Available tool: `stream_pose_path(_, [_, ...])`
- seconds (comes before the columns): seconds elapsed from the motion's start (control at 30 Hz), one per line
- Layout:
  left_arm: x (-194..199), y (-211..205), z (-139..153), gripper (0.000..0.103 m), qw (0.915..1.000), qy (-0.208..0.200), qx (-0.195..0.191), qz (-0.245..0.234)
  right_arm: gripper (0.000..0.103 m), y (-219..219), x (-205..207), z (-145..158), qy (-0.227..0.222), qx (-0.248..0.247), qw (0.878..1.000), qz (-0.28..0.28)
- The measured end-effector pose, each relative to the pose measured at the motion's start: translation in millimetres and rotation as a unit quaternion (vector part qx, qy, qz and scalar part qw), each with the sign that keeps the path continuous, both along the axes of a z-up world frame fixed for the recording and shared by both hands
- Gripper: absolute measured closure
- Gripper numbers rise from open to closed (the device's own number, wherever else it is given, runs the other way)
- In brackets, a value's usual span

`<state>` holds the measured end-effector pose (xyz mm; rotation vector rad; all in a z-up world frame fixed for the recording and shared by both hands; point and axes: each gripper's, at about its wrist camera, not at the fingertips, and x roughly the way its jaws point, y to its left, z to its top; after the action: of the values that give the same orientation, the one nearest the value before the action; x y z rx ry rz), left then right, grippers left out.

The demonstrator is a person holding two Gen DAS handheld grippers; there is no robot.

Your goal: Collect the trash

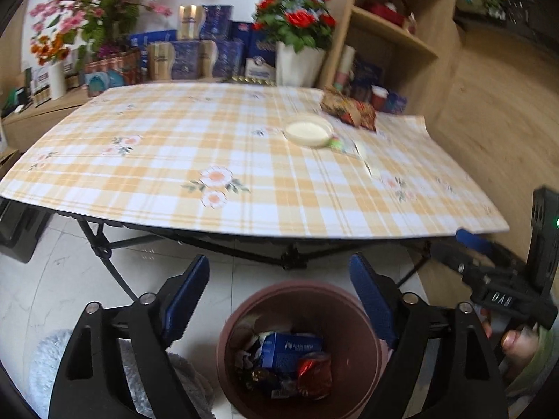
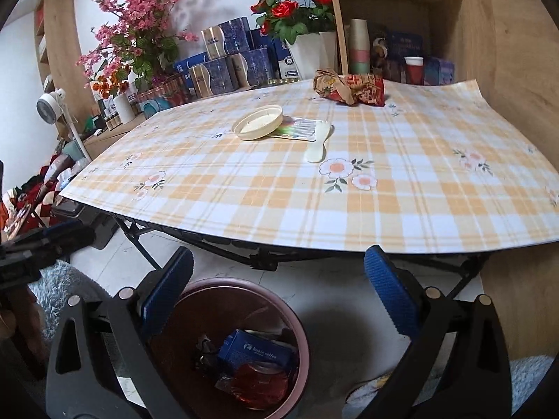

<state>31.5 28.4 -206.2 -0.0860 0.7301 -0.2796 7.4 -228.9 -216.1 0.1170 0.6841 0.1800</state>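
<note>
Jaws of both grippers stand spread with nothing between them: the left gripper hangs over the bin, and the right gripper hangs just to the bin's right, above the white floor.

Count, left to right, on the worktop: one round cream lid lying rim up; one flat wrapper with coloured stripes just beside it, its left edge tucked under the lid; one pale plastic spoon lying across the wrapper's right end; one crumpled red-and-brown paper bag well apart from these, near the far right edge.

One brown round bin stands on the floor below the worktop's near edge. Inside lie one blue carton, one crumpled red wrapper in front of it, and smaller dark scraps to the left, too jumbled to count.

Surroundings: a checked yellow-and-white cloth with flower prints covers the worktop, which rests on black folding legs. Behind it, from the left, stand a small white fan, pink blossom sprays, stacked blue boxes, one white pot of red roses, and a wooden shelf unit holding stacked cups and one red cup. Nothing lies between the grippers and the four pieces on the cloth.
</note>
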Motion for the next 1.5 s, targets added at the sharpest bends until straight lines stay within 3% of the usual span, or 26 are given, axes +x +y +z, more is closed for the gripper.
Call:
stream_pose_path(0.2, [6.3,3.7,-0.8,0.018,0.9997,0.003,-0.003,0.025,0.006,-7.8,14.8,-4.9,0.021,0.028,0.999,-0.003])
stream_pose_path(0.53, [14.4,0.4,-6.7,0.017,0.9995,0.014,0.005,0.029,0.006,-9.7,22.9,0.5,0.013,0.059,0.998,0.007])
stream_pose_path(0.73, [21.2,-13.0,-7.4,0.017,0.9997,0.02,0.013,-0.004,0.006,-20.1,33.3,5.5,0.014,0.049,0.999,-0.006])
stream_pose_path(0.83, [27.9,-18.7,-3.1,0.015,0.9992,0.017,0.016,-0.032,0.006,-41.2,43.5,22.8,0.026,0.046,0.998,-0.03])
stream_pose_path(1.0, [62.1,-33.9,5.2,0.015,0.9973,0.002,0.034,-0.065,0.006,-76.0,59.2,40.8,0.022,0.028,0.998,-0.055])
stream_pose_path(1.23, [118.6,-47.4,1.8,0.015,0.9978,0.011,-0.039,-0.053,0.006,-82.9,103.7,28.2,0.063,-0.002,0.997,-0.035])
stream_pose_path(1.37, [140.4,-45.8,0.7,0.015,0.9974,0.014,-0.051,-0.049,0.023,-64.5,135.4,18.4,0.079,-0.025,0.996,-0.011])
stream_pose_path(1.5, [156.5,-35.4,-3.5,0.015,0.9975,0.026,-0.056,-0.033,0.033,-44.2,170.5,11.7,0.088,-0.02,0.996,-0.004])
